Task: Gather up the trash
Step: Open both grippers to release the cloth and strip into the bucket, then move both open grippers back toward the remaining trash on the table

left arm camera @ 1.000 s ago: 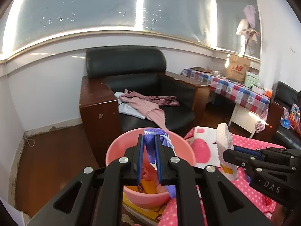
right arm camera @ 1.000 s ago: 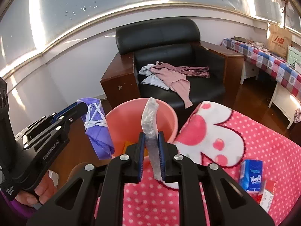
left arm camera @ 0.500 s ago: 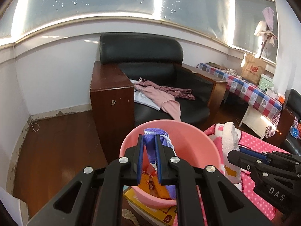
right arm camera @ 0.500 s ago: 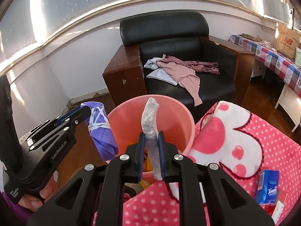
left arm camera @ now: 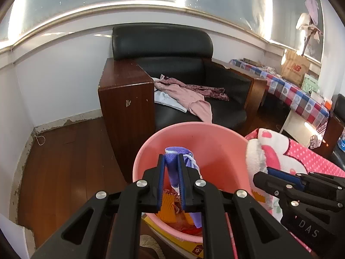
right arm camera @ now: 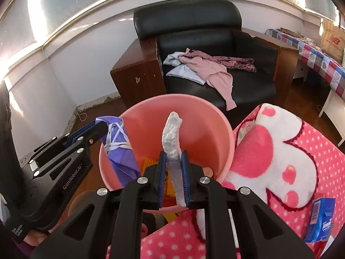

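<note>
A pink bucket [left arm camera: 215, 142] [right arm camera: 207, 120] stands on the floor beside the pink dotted blanket, with orange and red trash in its bottom. My left gripper [left arm camera: 171, 159] [right arm camera: 101, 127] is shut on a purple face mask [left arm camera: 172, 170] [right arm camera: 120, 144] and holds it over the bucket's left side. My right gripper [right arm camera: 174, 157] [left arm camera: 261, 172] is shut on a white crumpled wrapper strip [right arm camera: 171, 133] and holds it over the bucket's middle.
A black armchair [left arm camera: 194, 82] with wooden sides and clothes on its seat stands behind the bucket. The pink blanket [right arm camera: 291, 151] lies to the right with a blue tissue pack [right arm camera: 319, 220] on it. A checked-cloth table [left arm camera: 297, 95] stands far right. A yellow box lies under the bucket.
Both grippers have moved forward and lower toward the bucket, which now looms larger. Each still holds its piece of trash.
</note>
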